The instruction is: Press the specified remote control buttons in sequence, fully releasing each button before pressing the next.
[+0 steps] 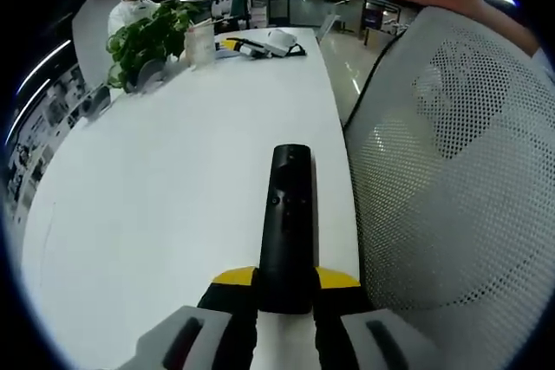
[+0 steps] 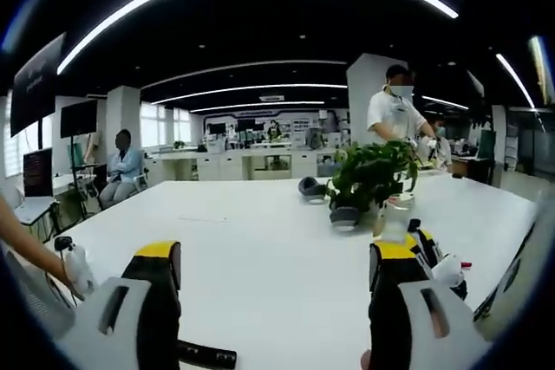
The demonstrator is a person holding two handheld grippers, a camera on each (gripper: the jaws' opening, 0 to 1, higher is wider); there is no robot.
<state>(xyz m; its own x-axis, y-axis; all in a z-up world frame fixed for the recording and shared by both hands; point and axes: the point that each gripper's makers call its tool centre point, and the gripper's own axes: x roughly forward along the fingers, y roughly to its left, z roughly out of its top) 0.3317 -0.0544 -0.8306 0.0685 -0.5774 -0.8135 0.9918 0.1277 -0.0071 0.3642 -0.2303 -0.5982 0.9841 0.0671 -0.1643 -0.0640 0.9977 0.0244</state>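
A long white table [image 1: 173, 179] carried everything, with a mesh-backed chair [image 1: 451, 179] just beside its edge and a potted plant [image 1: 147, 36] far down it. The black remote control [image 1: 286, 223] lay gripped at its near end by the left gripper [image 1: 286, 301], its long axis running straight ahead along the jaws, buttons facing up. The right gripper [image 2: 273, 292] hung wide and empty over the table; judging by that, it was the free one to do the pressing, though how the remote lay from it could not be told.
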